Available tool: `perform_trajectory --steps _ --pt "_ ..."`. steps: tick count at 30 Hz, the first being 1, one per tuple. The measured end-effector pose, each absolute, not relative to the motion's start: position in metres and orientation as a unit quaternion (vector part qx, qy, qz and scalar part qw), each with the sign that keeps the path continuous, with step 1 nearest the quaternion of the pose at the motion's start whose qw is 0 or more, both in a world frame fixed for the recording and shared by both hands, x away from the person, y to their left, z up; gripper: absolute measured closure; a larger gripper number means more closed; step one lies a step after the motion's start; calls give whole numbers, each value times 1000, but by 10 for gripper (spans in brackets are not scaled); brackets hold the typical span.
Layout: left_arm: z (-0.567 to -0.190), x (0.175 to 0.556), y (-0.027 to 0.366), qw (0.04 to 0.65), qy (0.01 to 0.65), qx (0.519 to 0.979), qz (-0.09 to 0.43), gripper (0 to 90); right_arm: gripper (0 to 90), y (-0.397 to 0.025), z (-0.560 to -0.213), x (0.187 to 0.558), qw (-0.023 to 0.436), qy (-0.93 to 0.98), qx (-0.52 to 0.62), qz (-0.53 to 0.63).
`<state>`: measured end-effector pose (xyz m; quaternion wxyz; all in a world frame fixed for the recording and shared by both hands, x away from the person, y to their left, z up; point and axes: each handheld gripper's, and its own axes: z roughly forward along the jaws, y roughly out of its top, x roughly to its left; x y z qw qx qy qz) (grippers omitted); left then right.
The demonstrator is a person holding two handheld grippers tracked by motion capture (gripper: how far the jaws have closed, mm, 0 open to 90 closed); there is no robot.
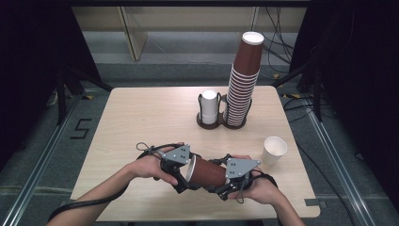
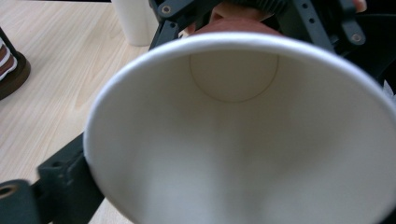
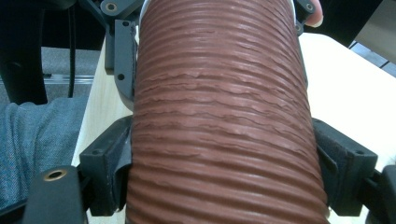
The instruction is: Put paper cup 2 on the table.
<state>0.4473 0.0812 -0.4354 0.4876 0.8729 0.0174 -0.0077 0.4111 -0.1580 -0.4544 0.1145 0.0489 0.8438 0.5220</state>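
Observation:
A brown ribbed paper cup (image 1: 209,173) with a white inside lies on its side just above the table's front, held between both grippers. My right gripper (image 1: 221,182) is shut on its narrow end; in the right gripper view the jaws (image 3: 224,186) press both sides of the ribbed wall (image 3: 224,107). My left gripper (image 1: 187,176) sits at the wide rim, jaws flanking it. The left gripper view looks straight into the cup's white mouth (image 2: 233,140), with one finger (image 2: 65,182) against the rim's outside.
At the table's back a dark double holder (image 1: 221,123) carries a tall stack of brown cups (image 1: 243,80) and a short stack of white cups (image 1: 209,107). A single white cup (image 1: 274,149) stands upright at the right, near the table edge (image 1: 301,179).

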Motion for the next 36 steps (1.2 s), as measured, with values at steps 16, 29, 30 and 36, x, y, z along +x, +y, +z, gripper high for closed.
perform_trajectory --steps 16,29,30,36 --pt "-427 444 80 469 -2 883 22 97 204 -155 -457 416 101 847 53 519" --pt "-418 438 76 427 -37 902 53 103 197 -149 -458 416 97 858 58 501" --pt "-418 437 76 420 -44 905 57 103 190 -148 -459 415 95 861 62 496" --pt "-412 438 78 392 -54 915 83 103 100 -151 -463 413 89 871 81 476"
